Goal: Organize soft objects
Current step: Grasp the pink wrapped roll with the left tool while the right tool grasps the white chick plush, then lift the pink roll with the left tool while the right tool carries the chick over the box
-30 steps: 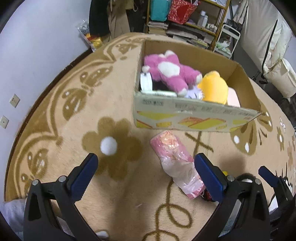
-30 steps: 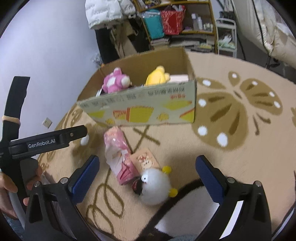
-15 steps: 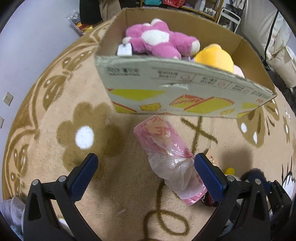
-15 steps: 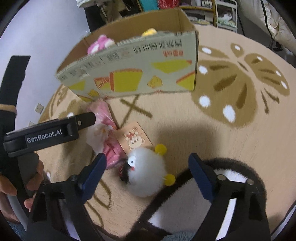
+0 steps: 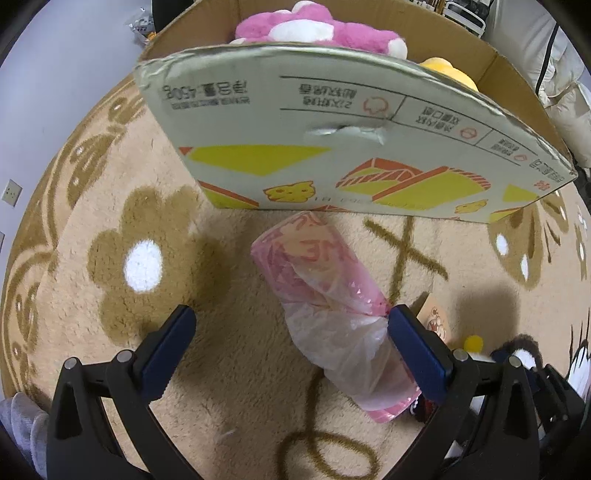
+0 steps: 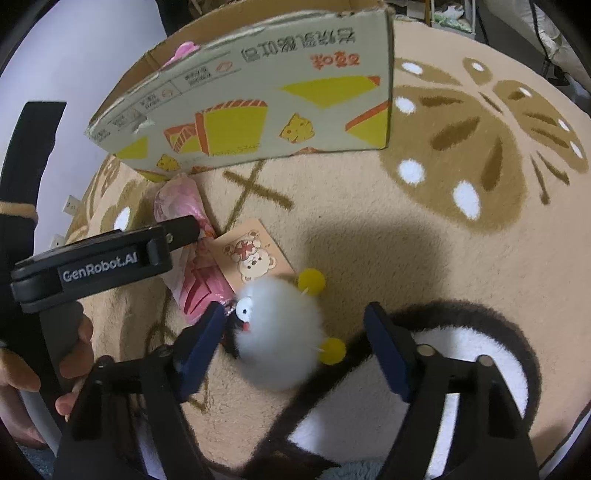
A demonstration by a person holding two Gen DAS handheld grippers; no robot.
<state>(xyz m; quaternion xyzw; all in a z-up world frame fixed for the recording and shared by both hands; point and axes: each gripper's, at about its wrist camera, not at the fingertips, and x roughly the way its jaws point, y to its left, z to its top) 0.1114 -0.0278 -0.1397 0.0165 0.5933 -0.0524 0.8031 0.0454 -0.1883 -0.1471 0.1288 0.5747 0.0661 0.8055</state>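
A pink plastic-wrapped roll (image 5: 325, 306) lies on the rug in front of the cardboard box (image 5: 332, 129). My left gripper (image 5: 291, 349) is open low over it, and the roll lies between the fingers, close to the right one. A white fluffy toy (image 6: 280, 332) with yellow feet lies between the fingers of my right gripper (image 6: 295, 350). Its jaws are closing, but the pads do not clearly press the fur. A pink plush (image 5: 317, 29) and a yellow plush (image 5: 450, 72) sit in the box.
A small bear card (image 6: 251, 254) lies between the roll (image 6: 184, 206) and the white toy. A person's hand (image 6: 74, 354) holds the left gripper's body (image 6: 110, 258). A black-and-white furry patch (image 6: 461, 350) lies near the right finger. A wall with sockets (image 5: 11, 192) is at the left.
Both grippers have sunk toward the rug, so the box and the objects look larger. The right jaws have narrowed around the white toy. The left jaws stay wide.
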